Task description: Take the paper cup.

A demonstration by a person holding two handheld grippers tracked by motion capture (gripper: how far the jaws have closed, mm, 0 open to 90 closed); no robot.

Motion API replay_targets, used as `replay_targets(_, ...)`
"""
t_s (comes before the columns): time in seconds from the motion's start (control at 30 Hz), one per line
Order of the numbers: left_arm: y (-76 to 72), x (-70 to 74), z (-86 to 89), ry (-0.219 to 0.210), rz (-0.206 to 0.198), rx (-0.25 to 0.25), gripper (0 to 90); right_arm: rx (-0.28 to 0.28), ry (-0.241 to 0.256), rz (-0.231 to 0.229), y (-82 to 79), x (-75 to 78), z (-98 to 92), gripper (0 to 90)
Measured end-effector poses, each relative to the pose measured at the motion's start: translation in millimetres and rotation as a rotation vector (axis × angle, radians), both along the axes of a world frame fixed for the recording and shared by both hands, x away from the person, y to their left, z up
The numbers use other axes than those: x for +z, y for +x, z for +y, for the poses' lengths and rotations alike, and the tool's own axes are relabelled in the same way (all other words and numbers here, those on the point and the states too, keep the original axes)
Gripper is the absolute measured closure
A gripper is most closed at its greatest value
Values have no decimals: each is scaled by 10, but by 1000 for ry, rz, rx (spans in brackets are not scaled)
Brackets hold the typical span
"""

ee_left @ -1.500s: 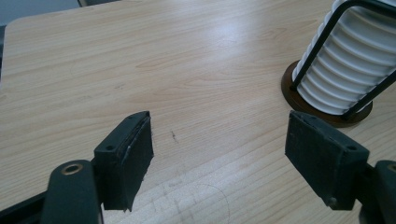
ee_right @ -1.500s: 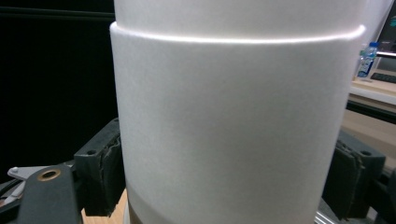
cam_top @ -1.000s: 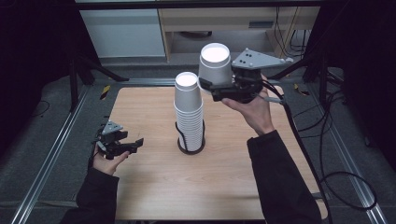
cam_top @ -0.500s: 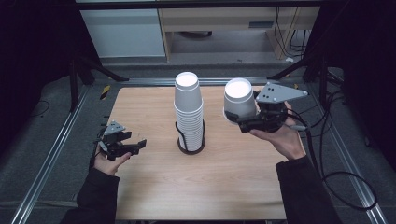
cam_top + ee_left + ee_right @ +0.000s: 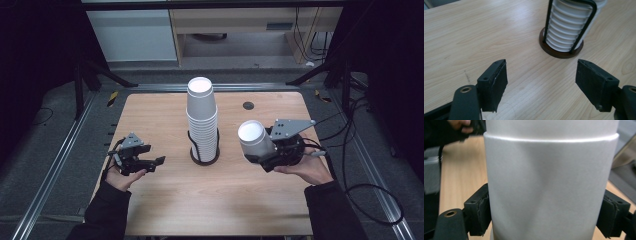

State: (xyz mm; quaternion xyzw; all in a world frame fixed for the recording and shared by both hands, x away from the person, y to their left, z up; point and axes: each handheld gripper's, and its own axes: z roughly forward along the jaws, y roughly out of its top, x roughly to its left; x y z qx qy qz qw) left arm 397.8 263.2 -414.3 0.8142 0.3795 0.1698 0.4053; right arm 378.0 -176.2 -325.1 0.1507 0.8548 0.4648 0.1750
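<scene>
While the right gripper [image 5: 261,159] pinches a white paper cup [image 5: 252,141] hard enough to dent its wall, right of the cup stack [image 5: 202,120], it should lower gently, its wide-open left gripper [image 5: 148,162] idling beyond.

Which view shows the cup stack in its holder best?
High view: the whole cup stack stands upright mid-table in its black holder. The left gripper view catches the lower cups and holder base beyond open jaws.
</scene>
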Motion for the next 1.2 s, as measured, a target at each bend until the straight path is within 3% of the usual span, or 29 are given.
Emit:
replay_targets(0.4,-83,-18,-198,11,16,-99,252,114,-138,92,17,-318,104,166)
replay_targets(0.83,-180,-16,-415,18,22,-229,252,205,-214,184,73,-559,267,166)
replay_targets(1.2,-245,18,-556,12,32,-311,251,261,-256,217,116,-683,390,165)
